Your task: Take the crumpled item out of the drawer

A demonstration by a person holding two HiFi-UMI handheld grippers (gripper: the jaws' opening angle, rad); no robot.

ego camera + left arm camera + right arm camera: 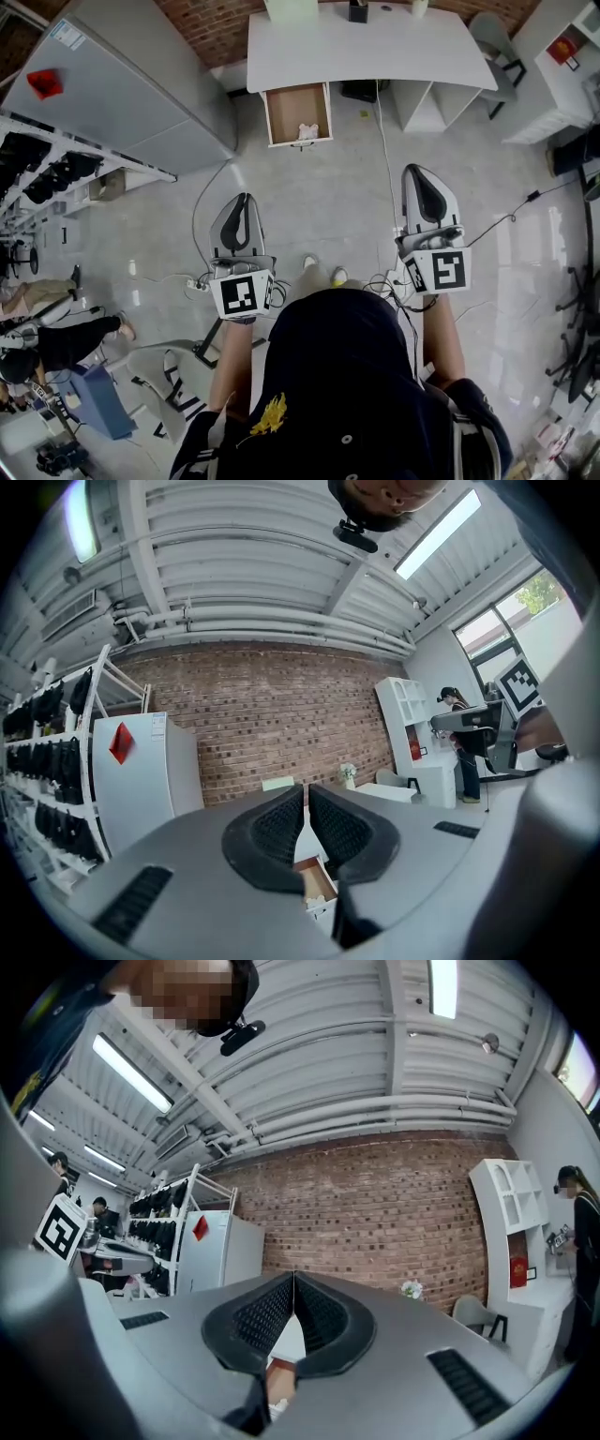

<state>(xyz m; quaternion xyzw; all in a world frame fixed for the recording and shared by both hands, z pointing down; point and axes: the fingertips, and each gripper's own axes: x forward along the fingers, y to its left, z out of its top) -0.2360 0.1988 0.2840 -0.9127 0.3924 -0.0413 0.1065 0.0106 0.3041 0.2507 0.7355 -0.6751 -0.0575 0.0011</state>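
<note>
Under the white desk (375, 52) at the far end of the room, a wooden drawer (292, 105) stands pulled open. A crumpled white item (307, 131) lies at its front edge. Both grippers hang in the air well short of the desk, over the floor. My left gripper (246, 199) is shut with nothing between its pads, and my right gripper (418, 171) is shut and empty too. The left gripper view has the shut jaws (307, 789) pointing at the brick wall, with the drawer (315, 876) small beneath them. The right gripper (293, 1275) also faces that wall.
A tall white cabinet (112, 94) stands left of the desk, beside shelving with dark items (47, 169). Cables (386, 159) and a power strip (197, 283) lie on the floor. A grey chair (497, 42) and white shelves (562, 56) stand at right. A person (56, 342) is at lower left.
</note>
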